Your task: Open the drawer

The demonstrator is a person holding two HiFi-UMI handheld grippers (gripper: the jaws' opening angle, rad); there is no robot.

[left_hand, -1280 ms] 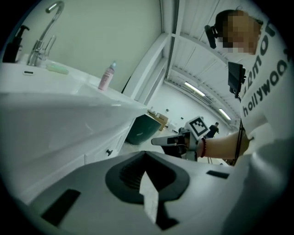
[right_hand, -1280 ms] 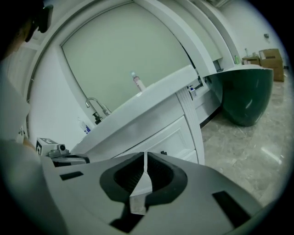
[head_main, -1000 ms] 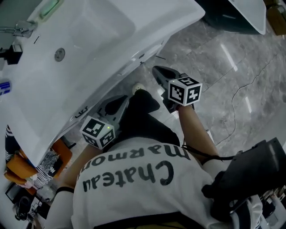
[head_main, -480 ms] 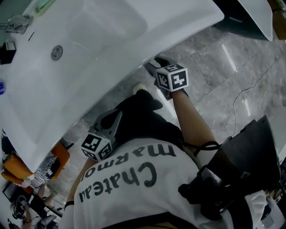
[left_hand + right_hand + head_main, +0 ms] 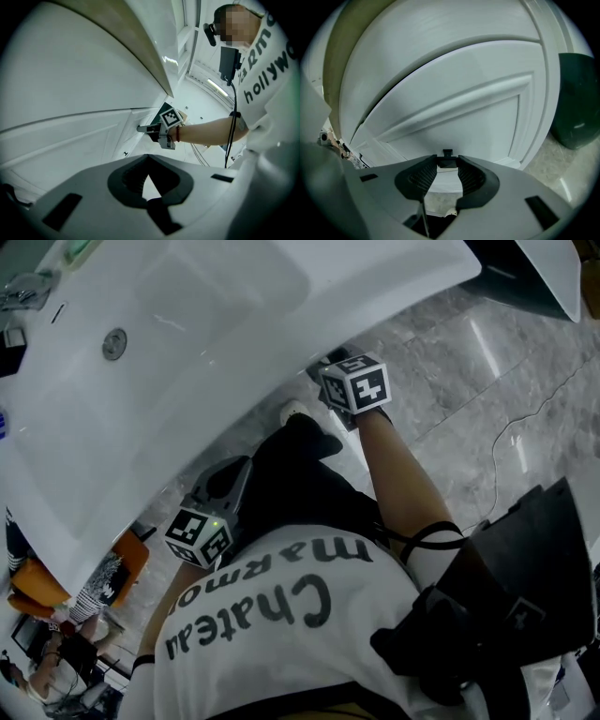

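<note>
Standing over the washbasin [image 5: 187,324] and reaching under its front edge to the white drawer front [image 5: 454,108] directly below it, shut flush, not yet drawn out. Closing the right hand-held gripper [image 5: 447,165] on the small dark handle [image 5: 447,154] of that front, below the washbasin: handle between the jaws, pads against its two sides, caught only at the very tips. Holding the left hand-held gripper [image 5: 147,159] back from the washbasin, pressed together on nothing, out of the drawer's path.

For a clean pull, by the look of it:

- Finish the squeeze before hauling, because so small a handle risks slipping out of a tip grip.
- Seat the handle deeper between the ridged pads if possible.
- Draw straight out from under the washbasin, square to the front, with no twist of the wrist, no lifting and no dragging down.
- Start slowly to feel for the release, then go on at an even pace.
- Mind the foot [image 5: 298,416] below the washbasin, seemingly in the line of travel, and step back along with the pull.
- Leave the left one idle, or bring it to the drawer's edge only after the first gap.
</note>
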